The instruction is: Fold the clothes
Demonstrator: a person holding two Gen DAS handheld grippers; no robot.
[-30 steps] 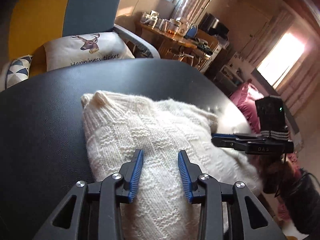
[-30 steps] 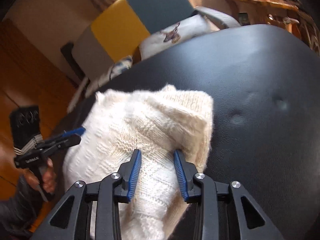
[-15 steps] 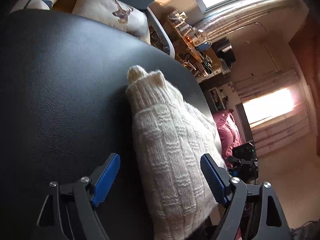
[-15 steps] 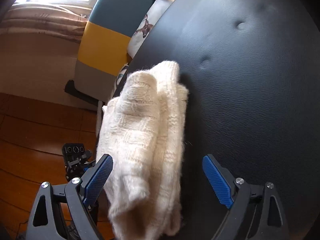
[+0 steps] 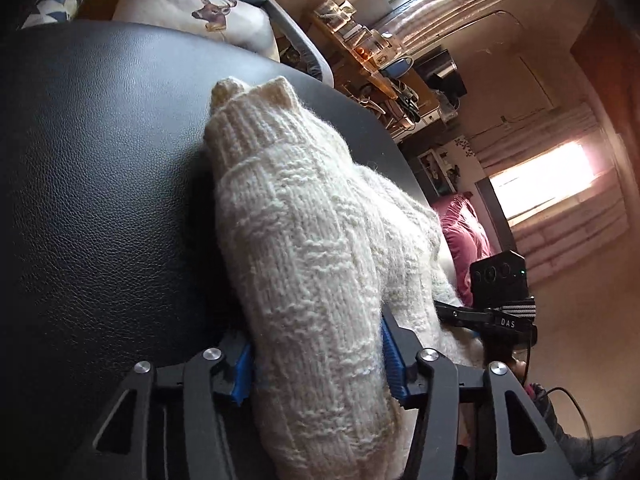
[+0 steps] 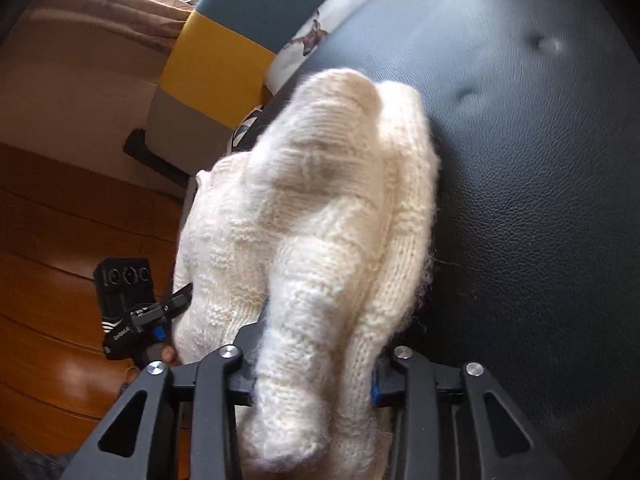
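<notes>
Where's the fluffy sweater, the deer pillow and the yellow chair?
sweater (image 5: 312, 256), left wrist view, on its knitted middle.
deer pillow (image 5: 208, 12), left wrist view, on the deer picture.
chair (image 6: 212, 64), right wrist view, on the yellow band of its back.

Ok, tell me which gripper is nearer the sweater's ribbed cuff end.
Left. The left gripper clamps the folded sweater on the side where the ribbed cuff shows; the right gripper clamps the opposite side, where no ribbing shows.
</notes>
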